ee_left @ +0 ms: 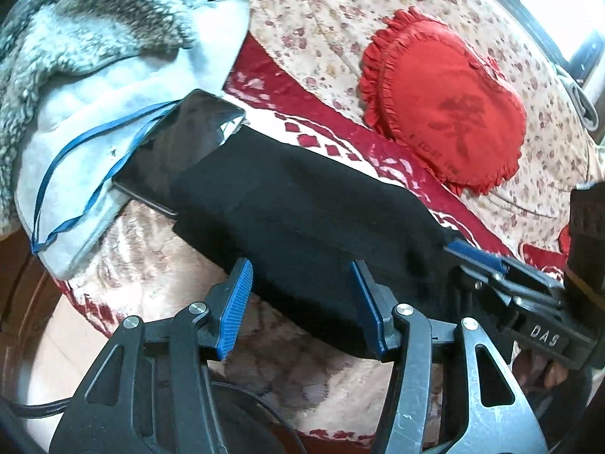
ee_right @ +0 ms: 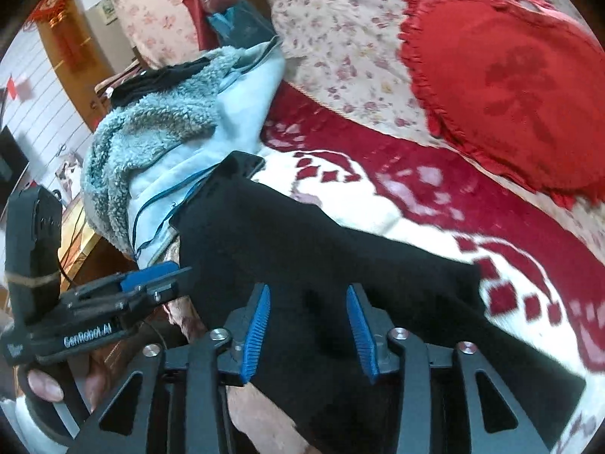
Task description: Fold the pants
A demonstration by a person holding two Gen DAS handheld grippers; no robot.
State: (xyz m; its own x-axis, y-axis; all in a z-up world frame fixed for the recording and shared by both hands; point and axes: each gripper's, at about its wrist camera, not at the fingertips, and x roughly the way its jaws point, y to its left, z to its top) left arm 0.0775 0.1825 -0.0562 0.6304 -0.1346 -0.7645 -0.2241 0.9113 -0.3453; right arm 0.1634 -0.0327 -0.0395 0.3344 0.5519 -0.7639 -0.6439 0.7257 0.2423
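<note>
One pair of black pants [ee_left: 302, 204], folded into a long band, lies diagonally across the bed on one red-and-cream patterned blanket [ee_left: 340, 140]. One red heart-shaped cushion [ee_left: 442, 98] with a frilled edge rests beyond the pants, apart from them, on one floral-print cover [ee_left: 321, 11]. One dark phone or tablet [ee_left: 181, 143], screen up, lies at the far end of the pants, which overlap its near corner; it sits partly on one pale blue fleece-lined garment [ee_left: 113, 38] heaped at the left, with one thin blue cord [ee_left: 75, 143] looped over that garment. Two grippers, each with two blue ribbed pads. Left gripper [ee_left: 300, 302]: jaws apart at a middling width, one pad to each side of the near edge of the pants, the black cloth lying in the gap; the pads do not press on it, though whether a tip grazes the fabric cannot be told. Right gripper [ee_right: 308, 325]: jaws likewise apart, standing over the middle of the pants with cloth seen between the pads and no clamp on it. In the left wrist view the right gripper's blue-padded tip reaches to the right-hand end of the band; in the right wrist view the left gripper sits at the left edge of the pants, one hand [ee_right: 49, 378] of the person around its handle.
</note>
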